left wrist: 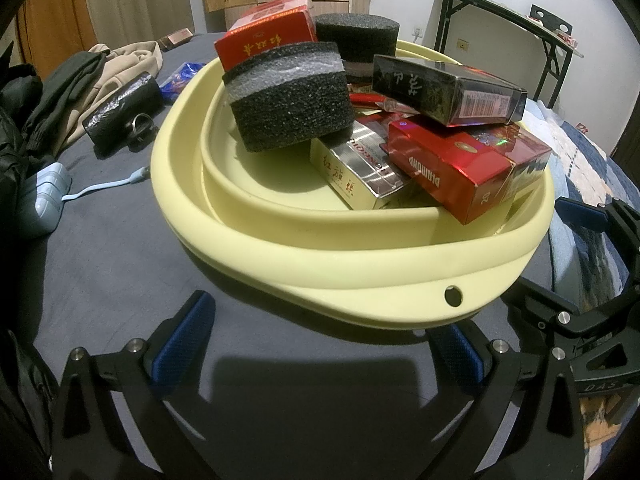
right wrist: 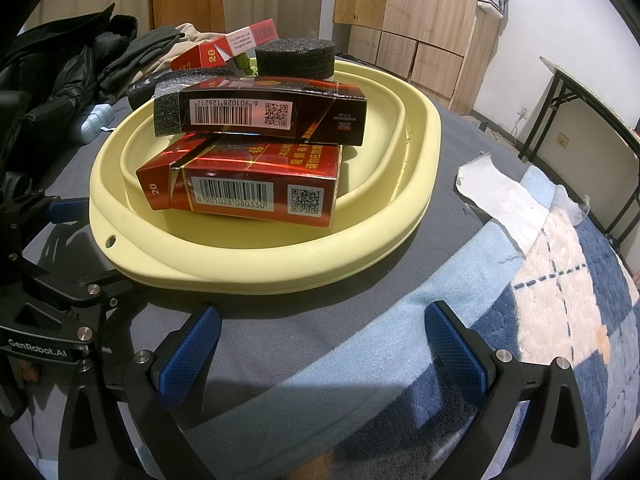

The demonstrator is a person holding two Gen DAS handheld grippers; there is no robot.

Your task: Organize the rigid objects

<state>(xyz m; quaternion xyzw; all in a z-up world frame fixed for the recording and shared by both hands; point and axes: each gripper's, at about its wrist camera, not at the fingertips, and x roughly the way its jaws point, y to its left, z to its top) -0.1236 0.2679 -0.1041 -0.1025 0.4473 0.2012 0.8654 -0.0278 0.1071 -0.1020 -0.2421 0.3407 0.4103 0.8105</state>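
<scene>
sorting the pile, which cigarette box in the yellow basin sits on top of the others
The black cigarette box with gold script: it rests across the red Diamond box, above the silver-and-cream one.

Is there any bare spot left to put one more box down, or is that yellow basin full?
The yellow basin is crowded: boxes and foam blocks are stacked inside. Bare basin floor shows only along its right inner wall. Outside, gray bedsheet lies free between the basin and the clothes, and before both grippers.
</scene>
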